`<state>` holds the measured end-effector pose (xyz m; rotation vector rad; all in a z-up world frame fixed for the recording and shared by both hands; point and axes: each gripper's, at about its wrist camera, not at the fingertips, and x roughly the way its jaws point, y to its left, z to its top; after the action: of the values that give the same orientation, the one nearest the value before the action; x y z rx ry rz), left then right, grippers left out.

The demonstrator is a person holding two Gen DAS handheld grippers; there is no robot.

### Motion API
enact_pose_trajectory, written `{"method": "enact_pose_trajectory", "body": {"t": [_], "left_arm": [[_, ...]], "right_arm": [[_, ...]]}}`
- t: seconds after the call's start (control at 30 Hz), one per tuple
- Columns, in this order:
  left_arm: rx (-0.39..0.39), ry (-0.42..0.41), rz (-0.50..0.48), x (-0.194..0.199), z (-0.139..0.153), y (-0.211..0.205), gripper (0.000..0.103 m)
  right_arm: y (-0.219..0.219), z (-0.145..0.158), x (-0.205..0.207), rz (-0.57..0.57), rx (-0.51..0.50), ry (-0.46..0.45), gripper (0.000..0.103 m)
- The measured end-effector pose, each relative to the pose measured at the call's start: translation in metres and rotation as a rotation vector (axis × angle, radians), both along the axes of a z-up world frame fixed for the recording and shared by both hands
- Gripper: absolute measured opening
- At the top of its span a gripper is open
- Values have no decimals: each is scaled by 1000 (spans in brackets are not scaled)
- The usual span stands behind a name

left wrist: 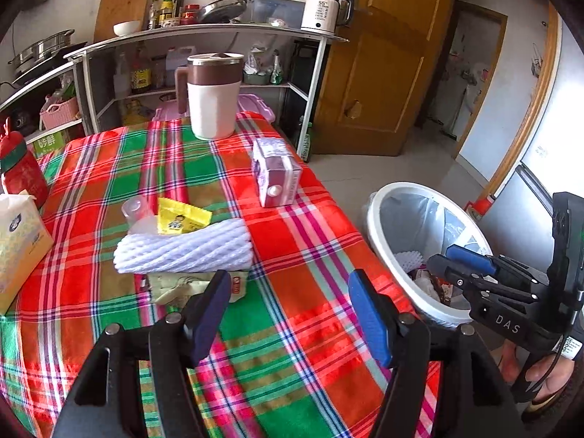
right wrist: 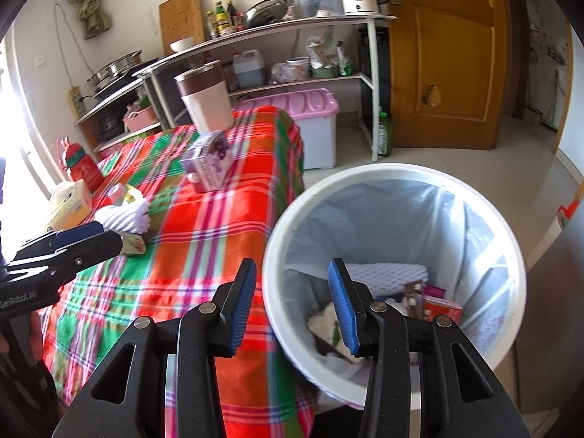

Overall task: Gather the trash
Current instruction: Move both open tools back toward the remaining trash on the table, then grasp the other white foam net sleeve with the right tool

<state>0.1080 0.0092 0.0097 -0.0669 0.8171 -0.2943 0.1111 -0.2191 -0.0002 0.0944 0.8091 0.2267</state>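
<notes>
While bin (right wrist: 365,182) hides trash (partly).

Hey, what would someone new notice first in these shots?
The bright red-and-green plaid tablecloth fills the left wrist view. Litter lies on it: white foam netting, a yellow wrapper and a purple carton. Beside the table stands a white lined bin with trash inside.

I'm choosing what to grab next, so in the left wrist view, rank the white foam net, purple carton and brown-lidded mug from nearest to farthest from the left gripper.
From the left gripper:
1. White foam net, just ahead, left.
2. Purple carton, farther back, right.
3. Brown-lidded mug, at the table's far edge.
</notes>
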Motion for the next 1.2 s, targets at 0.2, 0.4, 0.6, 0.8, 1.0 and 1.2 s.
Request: {"method": "enact_pose_trajectory", "body": {"t": [0.2,0.4,0.6,0.8,1.0,1.2], "left_arm": [[-10,-7,58,-7,1,34,69],[-16,-2,132,-8,-1,67,70],[-45,5,214,-8,-7,103,70],[-52,6,255,-6,-10,127,70],[-66,23,280,-5,-17,145,70],[-70,28,285,-4,-18,154,70]], "right_arm": [[29,-2,5,68,-10,-2,43],[65,0,14,148,-15,-9,43],[110,1,19,265,-56,-44,48],[145,7,29,357,-63,-98,55],[184,6,44,463,-110,-133,59],[205,-11,57,518,-157,-72,59]]}}
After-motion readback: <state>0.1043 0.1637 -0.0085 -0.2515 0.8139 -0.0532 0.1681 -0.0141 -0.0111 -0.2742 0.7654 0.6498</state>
